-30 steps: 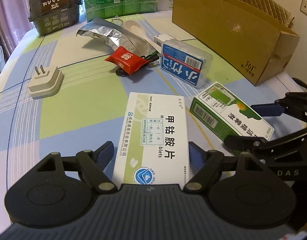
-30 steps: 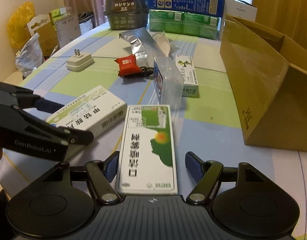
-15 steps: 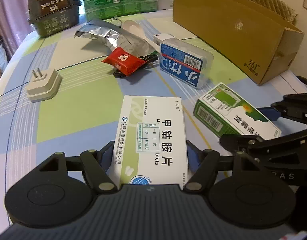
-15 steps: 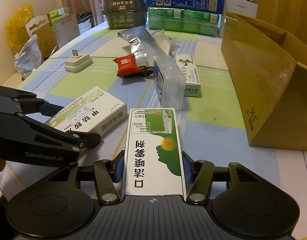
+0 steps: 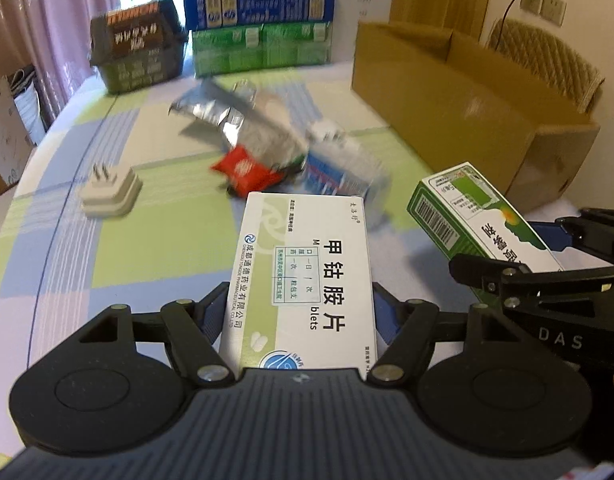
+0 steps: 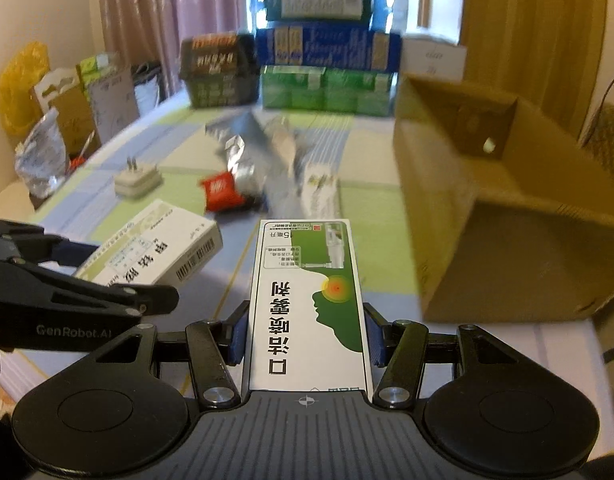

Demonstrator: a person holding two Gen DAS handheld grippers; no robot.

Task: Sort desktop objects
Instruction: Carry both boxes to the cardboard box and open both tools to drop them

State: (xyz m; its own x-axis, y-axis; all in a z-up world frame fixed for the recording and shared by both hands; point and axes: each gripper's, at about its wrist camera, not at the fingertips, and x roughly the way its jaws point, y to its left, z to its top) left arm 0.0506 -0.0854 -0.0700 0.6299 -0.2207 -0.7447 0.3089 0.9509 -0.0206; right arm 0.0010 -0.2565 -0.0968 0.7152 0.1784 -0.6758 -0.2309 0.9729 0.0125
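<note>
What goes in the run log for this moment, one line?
left hand-held gripper: shut on white rectangular medicine carton | right hand-held gripper: shut on green-and-white spray carton | both off table | brown cardboard box ahead

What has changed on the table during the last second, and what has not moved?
Both jaws closed and lifted their boxes: the left gripper raised the white medicine box, the right gripper raised the green spray box. The white plug adapter, red packet and cardboard box stayed in place.
</note>
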